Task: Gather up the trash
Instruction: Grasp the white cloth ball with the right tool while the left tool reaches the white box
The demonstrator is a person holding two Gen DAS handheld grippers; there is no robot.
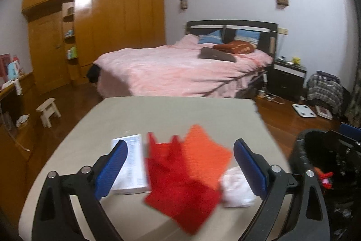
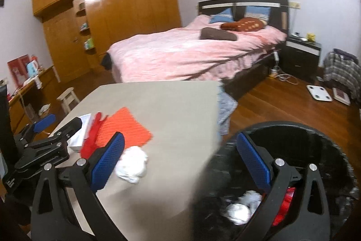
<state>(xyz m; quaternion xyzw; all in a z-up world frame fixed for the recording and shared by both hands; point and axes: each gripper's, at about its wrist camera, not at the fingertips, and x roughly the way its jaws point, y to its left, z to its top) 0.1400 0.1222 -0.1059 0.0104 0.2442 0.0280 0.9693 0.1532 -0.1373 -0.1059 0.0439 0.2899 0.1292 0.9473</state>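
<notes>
Both tools are spread wide and nothing is gripped. The left tool [image 1: 180,164] hangs over the near part of the counter [image 1: 180,112], with the trash below its fingers: a dark red bag [image 1: 180,191] overlapped by an orange sheet [image 1: 203,150], a crumpled white wad [image 1: 237,189] just beside them toward the counter's right edge, and a white printed box [image 1: 133,164] toward the left edge. The right tool [image 2: 180,159] straddles the counter's right edge and the mouth of the black-lined bin [image 2: 315,141], which stands on the floor beside that edge and already holds white and red scraps [image 2: 241,207].

The step in hand is judged to be the next pickup. The white wad, seen in the right view [image 2: 132,164] touching or just off the right tool's left finger, is the nearest piece to the bin and would be taken most easily by that tool. It should be approached from above, with the fingers set on either side of the bulk before being closed, so that the soft paper is gathered, not pushed along the counter. The flat red and orange pieces would likely be better pinched at a raised fold or edge. Whether the printed box counts as trash cannot be told.
</notes>
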